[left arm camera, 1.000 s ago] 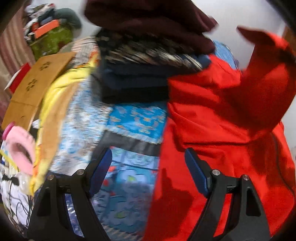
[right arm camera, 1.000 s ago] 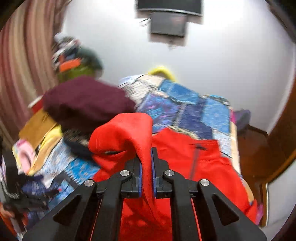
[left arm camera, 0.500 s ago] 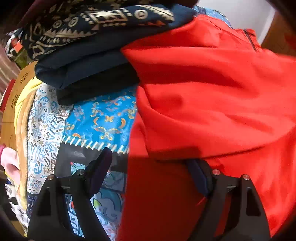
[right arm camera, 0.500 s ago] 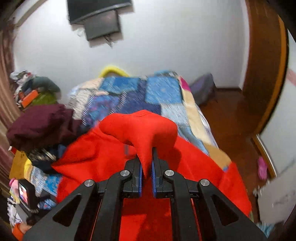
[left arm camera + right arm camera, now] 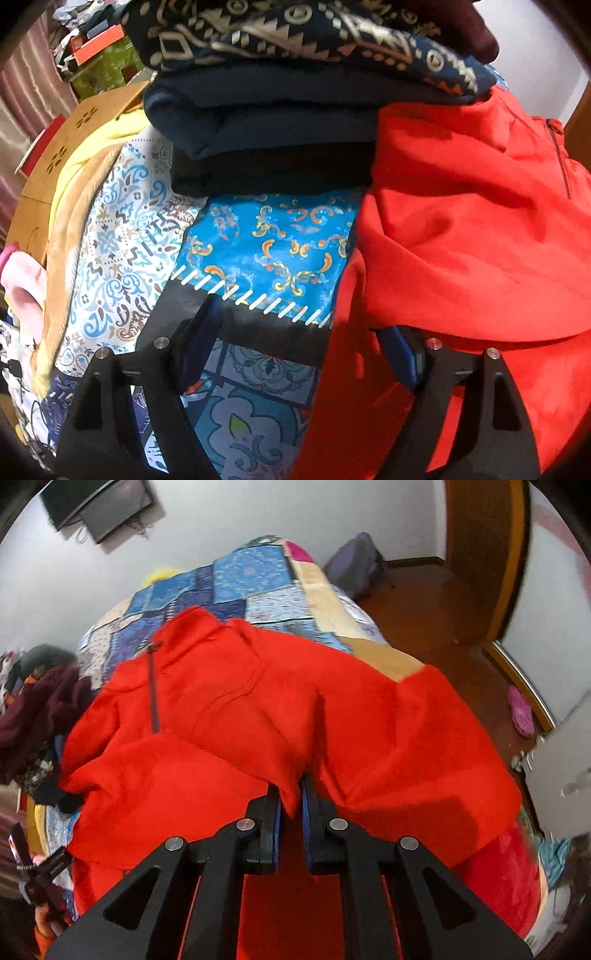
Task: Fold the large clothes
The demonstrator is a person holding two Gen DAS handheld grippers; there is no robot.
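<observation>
- Left wrist view: the left gripper (image 5: pixel 299 328) is hovering with fingers spread, its right finger tucked under the bright red fleece jacket (image 5: pixel 480 236) lying at three o'clock, beside a stack of folded dark clothes (image 5: pixel 280 110) at twelve.
- Right wrist view: the right gripper (image 5: pixel 291 805) is pinching a fold of the jacket (image 5: pixel 258 709) on the blue patchwork bed (image 5: pixel 251 576); folding looks only begun.

The left wrist view sits low and very near the bed (image 5: pixel 273 254), facing a stack of folded clothes (image 5: pixel 280 110) at 12 o'clock, with the red garment (image 5: pixel 480 240) at 3 o'clock. The right wrist view looks from higher, down the length of the bed (image 5: pixel 251 576) toward the wall. Both views share the red garment (image 5: pixel 280 701) and the folded stack, at 9 o'clock in the right view.
</observation>
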